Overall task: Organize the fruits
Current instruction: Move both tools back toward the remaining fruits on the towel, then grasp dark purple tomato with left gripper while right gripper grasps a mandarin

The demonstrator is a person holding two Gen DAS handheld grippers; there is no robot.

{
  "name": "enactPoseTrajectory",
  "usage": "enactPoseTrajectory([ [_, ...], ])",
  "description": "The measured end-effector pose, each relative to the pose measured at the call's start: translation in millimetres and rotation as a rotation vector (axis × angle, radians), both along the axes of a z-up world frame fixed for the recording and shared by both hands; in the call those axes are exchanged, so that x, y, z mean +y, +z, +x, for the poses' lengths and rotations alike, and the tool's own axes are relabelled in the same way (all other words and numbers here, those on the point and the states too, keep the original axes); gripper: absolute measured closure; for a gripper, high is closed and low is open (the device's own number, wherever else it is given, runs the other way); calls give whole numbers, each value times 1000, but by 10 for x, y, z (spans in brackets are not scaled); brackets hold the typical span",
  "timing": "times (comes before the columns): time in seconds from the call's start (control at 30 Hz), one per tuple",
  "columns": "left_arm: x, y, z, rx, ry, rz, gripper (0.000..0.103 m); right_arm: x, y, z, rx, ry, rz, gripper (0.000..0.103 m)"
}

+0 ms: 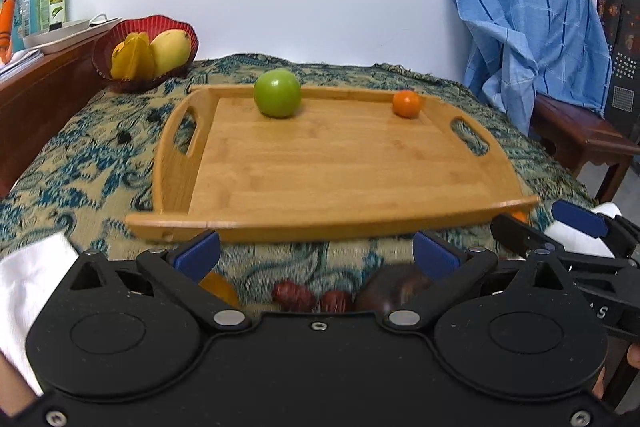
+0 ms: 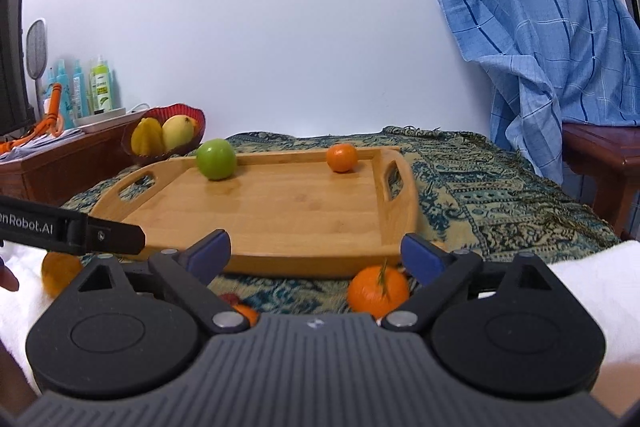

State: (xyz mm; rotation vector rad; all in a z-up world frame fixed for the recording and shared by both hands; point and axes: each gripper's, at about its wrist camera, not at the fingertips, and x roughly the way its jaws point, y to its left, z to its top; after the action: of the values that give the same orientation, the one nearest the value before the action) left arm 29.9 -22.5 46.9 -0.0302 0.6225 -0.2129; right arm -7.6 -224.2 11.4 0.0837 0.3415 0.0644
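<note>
A wooden tray (image 1: 340,171) (image 2: 280,211) lies on the patterned cloth. A green apple (image 1: 277,93) (image 2: 216,159) and a small orange (image 1: 407,103) (image 2: 341,157) sit at its far side. My left gripper (image 1: 316,251) is open, in front of the tray's near rim, above two red dates (image 1: 293,295), a dark fruit (image 1: 390,291) and an orange fruit (image 1: 218,287). My right gripper (image 2: 316,247) is open, with a stemmed tangerine (image 2: 378,291) just inside its right finger. Another orange (image 2: 60,271) lies at the left.
A red bowl (image 1: 146,45) (image 2: 164,137) with a mango and starfruit stands at the back left. Beside it is a wooden cabinet (image 1: 40,95) with bottles. A chair with blue cloth (image 1: 532,11) (image 2: 552,47) stands at the right.
</note>
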Motion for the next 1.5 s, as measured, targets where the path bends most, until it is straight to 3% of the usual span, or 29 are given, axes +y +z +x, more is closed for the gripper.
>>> enactPoseTrajectory([
  [0.23, 0, -77, -214, -31, -38, 45, 0, 128, -45, -180, 6, 17, -22, 5],
  [0.4, -13, -64, -331, -48, -62, 47, 1, 174, -78, -234, 19, 28, -13, 14],
  [0.57, -14, -60, -401, -32, -104, 34, 22, 198, -128, -217, 62, 17, -11, 39],
  [0.73, -23, -114, -402, 22, -167, -14, 44, 224, -150, -225, 77, 36, -15, 48],
  [0.83, -84, -140, -401, 31, -192, -11, 48, 248, -161, -227, 87, 51, -20, 52],
  [1.07, -219, -196, -373, 48, -230, -19, 51, 277, -177, -213, 98, 66, -27, 60],
  [1.33, -270, -256, -277, 53, -211, -39, 49, 232, -177, -181, 97, 26, 0, 61],
  [1.5, -254, -324, -161, 107, -180, -125, 45, 188, -166, -147, 96, -7, 28, 66],
])
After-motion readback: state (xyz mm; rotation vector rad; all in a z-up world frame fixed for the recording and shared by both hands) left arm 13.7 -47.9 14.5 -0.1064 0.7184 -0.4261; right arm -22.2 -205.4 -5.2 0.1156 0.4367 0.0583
